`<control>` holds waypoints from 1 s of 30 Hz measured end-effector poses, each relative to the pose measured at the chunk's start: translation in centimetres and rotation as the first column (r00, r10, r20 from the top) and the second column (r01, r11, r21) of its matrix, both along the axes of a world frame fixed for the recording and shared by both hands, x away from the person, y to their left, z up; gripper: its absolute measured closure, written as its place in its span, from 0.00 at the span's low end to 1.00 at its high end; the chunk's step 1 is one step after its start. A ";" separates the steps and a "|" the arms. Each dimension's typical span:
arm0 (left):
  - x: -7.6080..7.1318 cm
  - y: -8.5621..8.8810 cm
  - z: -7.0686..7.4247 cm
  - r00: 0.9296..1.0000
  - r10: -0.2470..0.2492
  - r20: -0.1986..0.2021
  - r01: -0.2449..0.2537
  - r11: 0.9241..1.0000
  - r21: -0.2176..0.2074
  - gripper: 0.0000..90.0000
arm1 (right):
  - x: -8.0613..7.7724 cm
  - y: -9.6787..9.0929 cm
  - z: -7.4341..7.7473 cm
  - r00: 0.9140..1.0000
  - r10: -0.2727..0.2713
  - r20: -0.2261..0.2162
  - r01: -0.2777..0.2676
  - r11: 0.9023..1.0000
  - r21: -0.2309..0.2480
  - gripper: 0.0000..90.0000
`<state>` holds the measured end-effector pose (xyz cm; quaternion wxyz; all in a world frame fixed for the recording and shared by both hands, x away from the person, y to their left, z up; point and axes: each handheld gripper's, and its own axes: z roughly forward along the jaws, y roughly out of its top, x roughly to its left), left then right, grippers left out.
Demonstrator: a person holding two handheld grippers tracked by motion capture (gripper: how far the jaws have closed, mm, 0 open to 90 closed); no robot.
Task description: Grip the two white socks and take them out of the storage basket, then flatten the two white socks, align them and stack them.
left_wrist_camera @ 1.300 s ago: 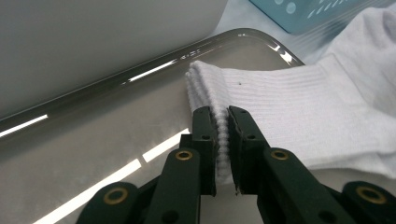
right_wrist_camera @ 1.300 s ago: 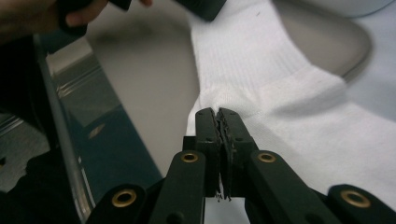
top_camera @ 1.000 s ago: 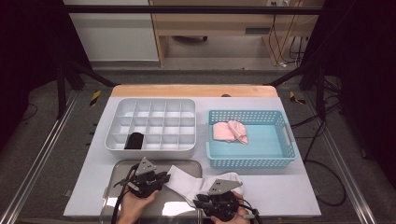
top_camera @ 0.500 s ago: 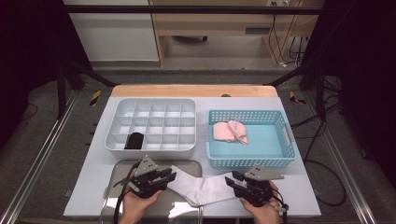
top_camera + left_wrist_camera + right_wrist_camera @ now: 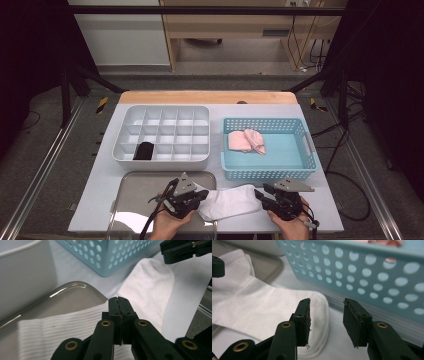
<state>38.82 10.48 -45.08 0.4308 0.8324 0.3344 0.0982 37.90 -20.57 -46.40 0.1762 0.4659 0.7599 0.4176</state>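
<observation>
White sock being laid out flat at the table's near edge.

Nearest, the left gripper [image 5: 191, 198] has its jaws pinched together, having just closed, on the ribbed cuff of the white cotton sock [image 5: 227, 201]; the right gripper [image 5: 266, 196] has just been opening, and its jaws stand apart with nothing pressed between them, right beside the sock's rounded toe. The sock lies across the near edge, cuff over the right rim of the rounded grey metal tray [image 5: 131, 180], toe on the bare table [image 5: 325, 210]. I judge this the spreading step before a fold or roll; next the right jaws should close on the toe. Farther off stand the white plastic divided organiser [image 5: 161, 111], one black roll [image 5: 145, 151] in its near-left cell, and the perforated blue plastic basket [image 5: 270, 172] holding pink socks [image 5: 245, 141].
</observation>
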 end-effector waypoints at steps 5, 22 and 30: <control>0.1 -1.0 -0.8 1.000 -0.026 -0.016 0.026 0.999 0.027 0.99 | 0.2 0.2 -0.8 0.999 -0.007 -0.051 0.007 1.000 -0.003 0.64; 0.2 -1.5 -2.3 0.998 -0.046 -0.045 0.048 0.997 0.060 0.99 | 0.3 0.7 -1.8 0.992 0.010 -0.125 -0.012 1.000 -0.018 0.87; 0.3 -1.4 -2.3 0.997 -0.051 -0.050 0.053 0.997 0.056 0.99 | 0.3 0.4 -1.1 0.993 0.027 -0.116 -0.025 0.999 0.022 0.89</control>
